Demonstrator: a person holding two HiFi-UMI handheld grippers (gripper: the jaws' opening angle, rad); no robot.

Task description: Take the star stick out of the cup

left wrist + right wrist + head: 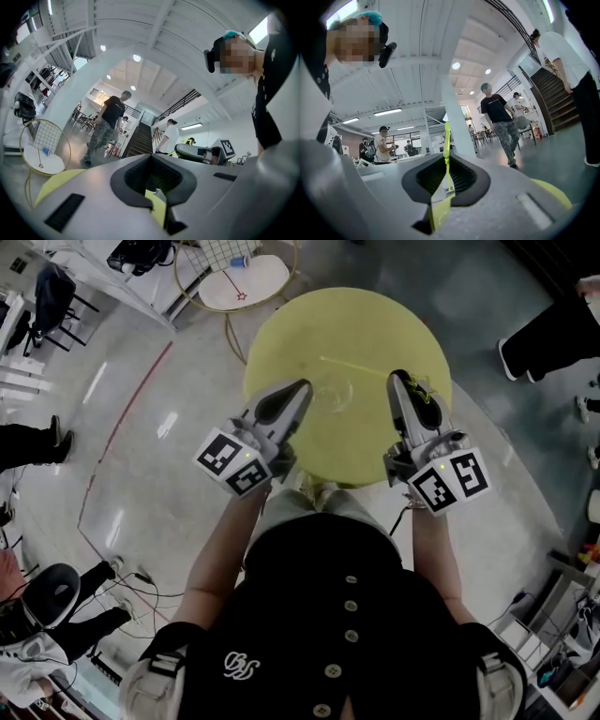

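The right tool (404, 381) is pinched shut on the thin yellow star stick (447, 140). The left tool (301, 387) is closed on nothing, just beside the clear cup (333, 395) that stands between the two tools. The cup is hard to see, but I think the stick is out of it, so the taking-out step looks almost done. Next, the stick should be carried clear and laid on a bare part of the yellow worktop (375, 320) without bumping the cup. Farther off are a small white table (258, 282) and people on the floor, well apart and not in the way.
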